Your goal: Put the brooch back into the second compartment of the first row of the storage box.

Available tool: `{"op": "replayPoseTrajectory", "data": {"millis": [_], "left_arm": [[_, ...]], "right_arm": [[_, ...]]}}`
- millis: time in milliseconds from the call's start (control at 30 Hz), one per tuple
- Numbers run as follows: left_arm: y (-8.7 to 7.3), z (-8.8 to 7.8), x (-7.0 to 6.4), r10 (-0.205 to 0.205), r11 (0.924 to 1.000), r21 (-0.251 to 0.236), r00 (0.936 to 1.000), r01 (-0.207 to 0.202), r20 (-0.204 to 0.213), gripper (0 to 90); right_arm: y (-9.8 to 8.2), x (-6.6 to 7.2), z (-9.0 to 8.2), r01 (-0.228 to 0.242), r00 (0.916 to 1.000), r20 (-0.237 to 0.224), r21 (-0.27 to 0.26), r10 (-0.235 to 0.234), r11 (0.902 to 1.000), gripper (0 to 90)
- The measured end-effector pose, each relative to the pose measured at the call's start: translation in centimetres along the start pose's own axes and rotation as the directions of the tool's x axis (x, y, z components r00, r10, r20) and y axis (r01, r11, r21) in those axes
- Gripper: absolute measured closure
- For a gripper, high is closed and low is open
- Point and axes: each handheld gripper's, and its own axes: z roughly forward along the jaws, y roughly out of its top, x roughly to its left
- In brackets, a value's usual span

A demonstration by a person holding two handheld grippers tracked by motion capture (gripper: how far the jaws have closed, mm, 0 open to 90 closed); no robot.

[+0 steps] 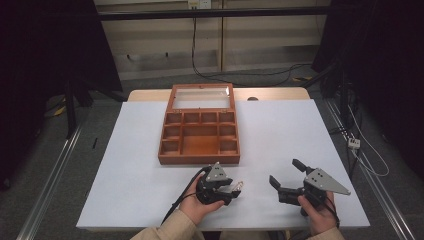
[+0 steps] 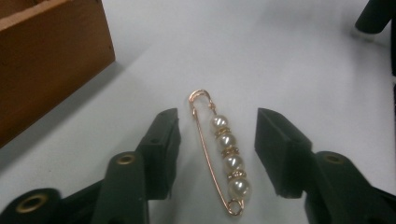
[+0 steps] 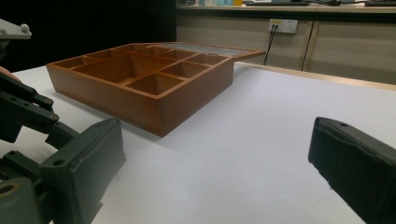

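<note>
A gold pin with several pearls lies flat on the white table sheet, just right of the wooden box's front corner. My left gripper straddles it, one black jaw on each side, with white sheet showing between each pad and the pin. In the high view the left gripper sits near the front edge with the pin at its tips. My right gripper stands open to its right, nothing between its jaws.
The brown wooden compartment box stands mid-table with its glass lid laid open at the back; its compartments look bare. White sheet spreads to the right of the box. Cables trail on the floor behind.
</note>
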Motion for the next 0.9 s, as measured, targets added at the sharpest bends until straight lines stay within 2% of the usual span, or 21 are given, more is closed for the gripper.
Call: {"op": "replayPoseTrajectory", "data": {"millis": [200, 233, 267, 333, 400, 433, 600, 700, 733, 767, 900], "left_arm": [[-0.14, 0.4, -0.38, 0.026, 0.9993, 0.028, 0.9996, -0.026, -0.01, 58.6], [-0.14, 0.41, -0.55, 0.029, 0.9991, 0.031, 0.9994, -0.029, -0.018, 61.7], [-0.12, 0.43, -0.82, 0.054, 0.9979, 0.039, 0.9977, -0.052, -0.04, 64.4], [-0.09, 0.4, -0.85, 0.056, 0.9976, 0.044, 0.9975, -0.054, -0.043, 67.4], [-0.06, 0.33, -0.85, 0.045, 0.9979, 0.048, 0.9977, -0.043, -0.049, 78.2], [-0.07, 0.33, -0.82, 0.025, 0.9988, 0.043, 0.9986, -0.023, -0.046, 78.2], [0.03, 0.17, -0.43, -0.024, 0.9983, 0.053, 0.9991, 0.026, -0.035, 79.8], [0.05, -0.01, -0.23, -0.056, 0.997, 0.052, 0.9984, 0.056, -0.001, 79.9], [0.05, -0.01, -0.23, -0.056, 0.997, 0.052, 0.9984, 0.056, -0.001, 80.0], [0.13, -0.16, -0.16, -0.073, 0.996, 0.053, 0.9972, 0.072, 0.017, 80.0], [0.23, -0.41, -0.04, -0.084, 0.9952, 0.052, 0.9963, 0.082, 0.021, 80.0]], "right_arm": [[0.0, -0.03, -0.01, 0.001, 1.0, 0.002, 0.0, -0.001, 1.0, 3.1], [0.01, -0.03, -0.01, 0.001, 1.0, 0.002, -0.001, -0.001, 1.0, 3.1], [0.01, -0.02, 0.0, 0.0, 1.0, 0.001, 0.0, 0.0, 1.0, 3.1], [0.01, -0.01, 0.01, 0.0, 1.0, 0.001, 0.0, 0.0, 1.0, 3.1], [0.0, 0.02, 0.01, -0.001, 1.0, 0.0, 0.0, 0.001, 1.0, 3.1], [0.0, 0.02, 0.01, -0.001, 1.0, 0.0, 0.0, 0.001, 1.0, 3.1], [0.03, -0.03, -0.04, -0.001, 1.0, 0.008, -0.003, 0.001, 1.0, 3.1], [0.03, -0.08, -0.09, -0.002, 1.0, 0.005, -0.004, 0.002, 1.0, 3.1], [0.02, -0.08, -0.08, -0.003, 1.0, 0.005, -0.003, 0.003, 1.0, 3.1], [0.02, -0.06, -0.07, -0.003, 1.0, 0.004, -0.003, 0.003, 1.0, 3.1], [0.03, -0.03, -0.05, -0.001, 1.0, 0.002, -0.004, 0.001, 1.0, 3.1]]}}
